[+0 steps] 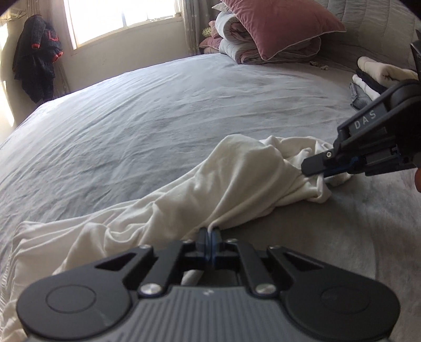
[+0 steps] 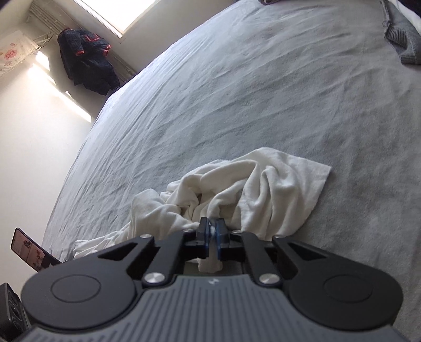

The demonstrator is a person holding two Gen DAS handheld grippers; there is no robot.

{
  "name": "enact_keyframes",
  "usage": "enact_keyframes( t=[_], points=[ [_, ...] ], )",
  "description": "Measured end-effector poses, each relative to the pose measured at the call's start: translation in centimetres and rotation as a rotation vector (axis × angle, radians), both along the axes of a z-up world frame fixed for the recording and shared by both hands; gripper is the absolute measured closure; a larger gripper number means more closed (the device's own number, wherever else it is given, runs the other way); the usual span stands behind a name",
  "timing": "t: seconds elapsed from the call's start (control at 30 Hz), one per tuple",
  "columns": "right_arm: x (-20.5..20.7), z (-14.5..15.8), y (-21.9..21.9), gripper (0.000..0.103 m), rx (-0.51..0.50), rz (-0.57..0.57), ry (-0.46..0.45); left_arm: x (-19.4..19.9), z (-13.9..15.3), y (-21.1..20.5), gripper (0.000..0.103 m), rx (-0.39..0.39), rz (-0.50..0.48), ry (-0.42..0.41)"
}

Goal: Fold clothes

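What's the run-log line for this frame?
left gripper: shut on white garment | right gripper: shut on white garment | garment: bunched, unfolded, on grey bed sheet | folded clothes pile: far right

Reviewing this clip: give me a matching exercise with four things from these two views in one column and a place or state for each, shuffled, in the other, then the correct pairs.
Things:
1. white garment
2. pink pillow
3. dark jacket
4. folded clothes pile

Places or states:
A. hanging beside the window
B. stacked at the right side of the bed
C. crumpled, pinched by both tongs, left tongs and right tongs
D. leaning on a rolled quilt at the head of the bed

Pairs: 1-C, 2-D, 3-A, 4-B
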State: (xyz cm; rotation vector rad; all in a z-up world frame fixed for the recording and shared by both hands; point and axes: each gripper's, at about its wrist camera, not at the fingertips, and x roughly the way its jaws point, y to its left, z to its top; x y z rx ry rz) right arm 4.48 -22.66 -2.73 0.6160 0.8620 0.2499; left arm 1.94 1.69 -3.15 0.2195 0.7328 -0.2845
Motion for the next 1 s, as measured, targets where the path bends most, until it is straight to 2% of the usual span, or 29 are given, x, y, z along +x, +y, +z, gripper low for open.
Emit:
enact_keyframes(
  t=[0.17, 0.3, 0.43, 0.47, 0.6, 0.73, 0.8, 0.83, 0.87, 1.0],
  points=[
    [-1.0, 1.5, -1.0, 0.097, -0.003, -0.014, -0.048, -0.7, 1.4, 1.7, 0.101, -0.123, -0.005, 0.027],
    [-1.4, 1.8, -1.0, 0.097, -0.018, 0.003, -0.044, -1.9, 2.0, 3.3, 0.101, -0.198, -0.014, 0.059],
    [-1.3, 1.2, -0.8, 0.094, -0.009, 0.031, -0.009, -2.7, 1.6, 4.0, 0.101, -0.212, -0.01, 0.081],
    [-1.5, 1.2, -0.8, 0.086, -0.008, 0.029, -0.009, -2.9, 1.4, 4.0, 0.101, -0.208, -0.009, 0.084],
    [-1.6, 1.1, -0.9, 0.086, 0.041, 0.05, 0.013, -3.3, 1.4, 4.4, 0.101, -0.202, -0.018, 0.08],
    [-2.0, 0.6, 0.3, 0.084, 0.118, 0.117, 0.055, -3.7, 1.7, 5.2, 0.101, -0.225, -0.025, 0.076],
    [-2.2, 0.2, 1.2, 0.073, 0.161, 0.153, 0.076, -3.8, 1.9, 5.6, 0.101, -0.24, -0.032, 0.079],
    [-2.2, -0.1, 1.6, 0.055, 0.178, 0.167, 0.084, -3.9, 1.9, 5.8, 0.101, -0.246, -0.035, 0.08],
    [-2.2, -0.3, 2.0, 0.052, 0.192, 0.178, 0.089, -3.9, 2.0, 6.0, 0.101, -0.253, -0.04, 0.081],
    [-1.9, -0.7, 3.8, 0.052, 0.21, 0.215, 0.095, -4.5, 2.0, 6.5, 0.101, -0.271, -0.063, 0.094]
  ],
)
